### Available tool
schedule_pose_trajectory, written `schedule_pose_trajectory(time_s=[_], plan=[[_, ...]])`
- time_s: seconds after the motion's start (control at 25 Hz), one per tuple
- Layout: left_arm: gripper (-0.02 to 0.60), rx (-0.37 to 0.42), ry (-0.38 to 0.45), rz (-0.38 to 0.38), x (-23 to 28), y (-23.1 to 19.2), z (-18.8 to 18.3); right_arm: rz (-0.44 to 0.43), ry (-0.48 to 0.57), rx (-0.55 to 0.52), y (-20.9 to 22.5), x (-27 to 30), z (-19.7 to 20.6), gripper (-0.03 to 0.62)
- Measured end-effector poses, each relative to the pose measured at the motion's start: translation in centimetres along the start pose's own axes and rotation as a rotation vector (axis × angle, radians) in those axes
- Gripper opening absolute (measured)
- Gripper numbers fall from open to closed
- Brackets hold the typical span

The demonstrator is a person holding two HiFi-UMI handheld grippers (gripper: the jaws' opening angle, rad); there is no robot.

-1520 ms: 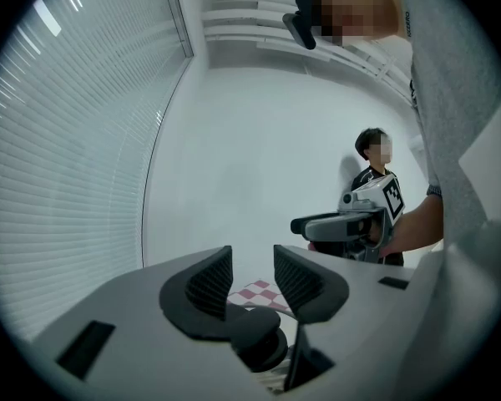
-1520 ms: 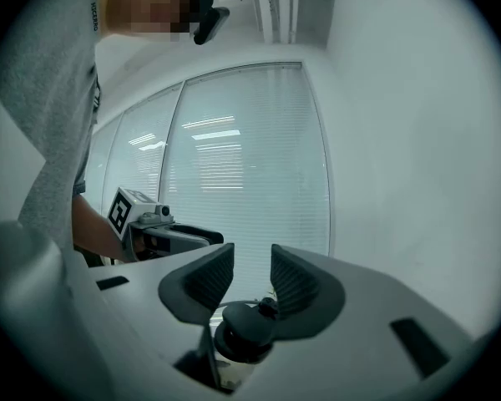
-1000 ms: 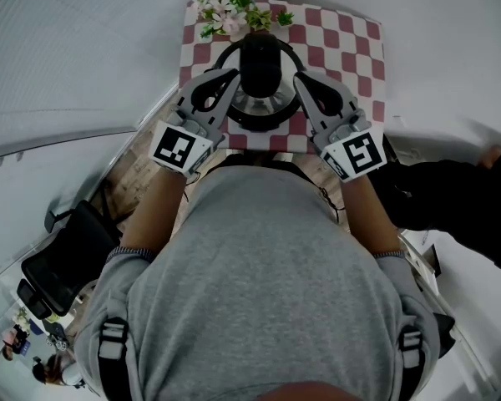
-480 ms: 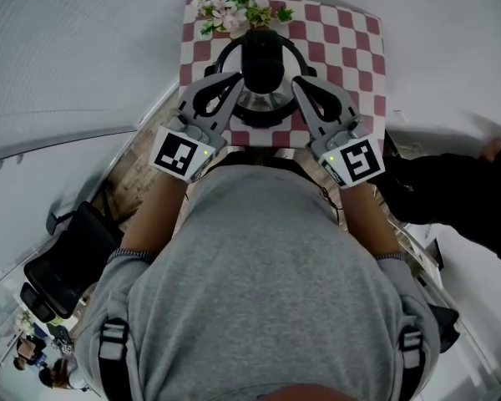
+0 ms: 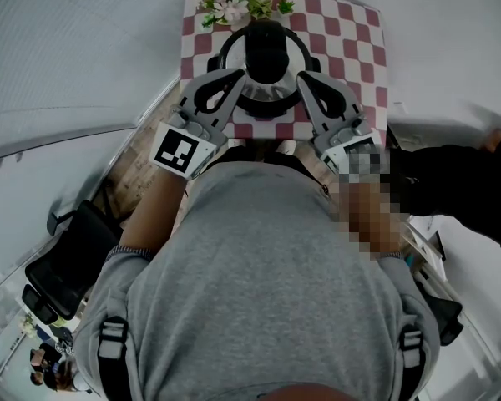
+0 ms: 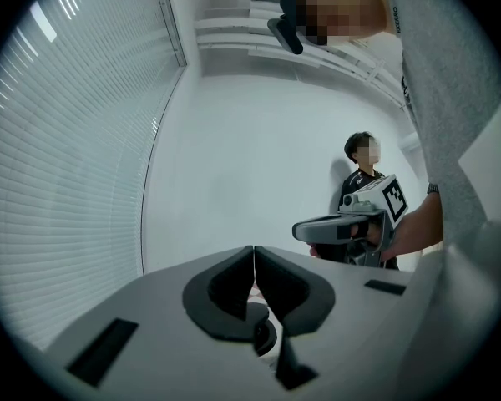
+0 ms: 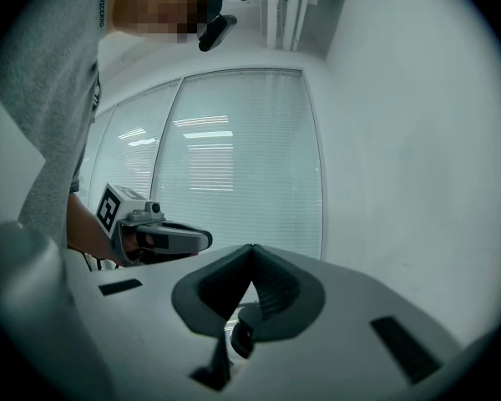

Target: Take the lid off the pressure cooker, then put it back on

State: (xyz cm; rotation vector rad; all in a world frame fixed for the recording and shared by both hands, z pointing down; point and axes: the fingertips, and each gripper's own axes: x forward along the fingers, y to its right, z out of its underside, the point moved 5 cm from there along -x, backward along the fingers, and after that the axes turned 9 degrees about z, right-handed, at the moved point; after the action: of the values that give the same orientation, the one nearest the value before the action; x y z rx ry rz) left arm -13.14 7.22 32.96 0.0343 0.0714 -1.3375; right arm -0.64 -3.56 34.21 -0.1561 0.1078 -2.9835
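Black lid [image 5: 267, 53] sits on the steel cooker [image 5: 263, 105]. The cooker stands on a red and white checked cloth [image 5: 351, 48], closer to the cloth's left edge than to its right edge. Pink and white flowers [image 5: 234, 2] lie at the far left corner, just behind the cooker. The left gripper [image 5: 239, 77] is just beside the lid on one side. The right gripper [image 5: 301, 79] is just beside it on the other side. Both tips point in at the lid, but whether they touch it cannot be told. Each gripper has its jaws pressed tight together with nothing between them. A person in dark clothes [image 5: 451, 190] is past the cloth's right edge.
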Motion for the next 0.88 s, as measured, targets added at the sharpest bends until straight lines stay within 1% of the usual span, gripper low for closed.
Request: schedule_pose_trajectory(time_s=[0.16, 0.28, 0.4, 0.52, 0.68, 0.76, 0.88], plan=[[0.021, 0.007, -0.001, 0.005, -0.3, 0.4, -0.3, 0.006, -0.001, -0.005, -0.3, -0.4, -0.1, 0.005], [0.02, 0.004, -0.021, 0.007, -0.4, 0.5, -0.1, 0.007, 0.002, -0.006, -0.3, -0.6, -0.3, 0.005], [0.021, 0.015, -0.002, 0.01, -0.3, 0.8, -0.4, 0.011, 0.006, -0.004, -0.2, -0.9, -0.2, 0.005], [0.021, 0.018, -0.001, 0.011, -0.3, 1.0, -0.4, 0.01, 0.007, -0.003, -0.3, -1.1, -0.2, 0.005], [0.021, -0.019, -0.032, 0.01, -0.4, 1.0, 0.1, 0.006, 0.006, 0.001, -0.2, -1.3, -0.1, 0.005], [0.021, -0.027, -0.022, 0.017, -0.2, 1.0, -0.1, 0.006, 0.006, 0.007, -0.1, -1.4, -0.1, 0.005], [0.021, -0.018, -0.003, 0.018, 0.2, 1.1, -0.4, 0.005, 0.007, 0.008, 0.1, -1.4, -0.1, 0.005]])
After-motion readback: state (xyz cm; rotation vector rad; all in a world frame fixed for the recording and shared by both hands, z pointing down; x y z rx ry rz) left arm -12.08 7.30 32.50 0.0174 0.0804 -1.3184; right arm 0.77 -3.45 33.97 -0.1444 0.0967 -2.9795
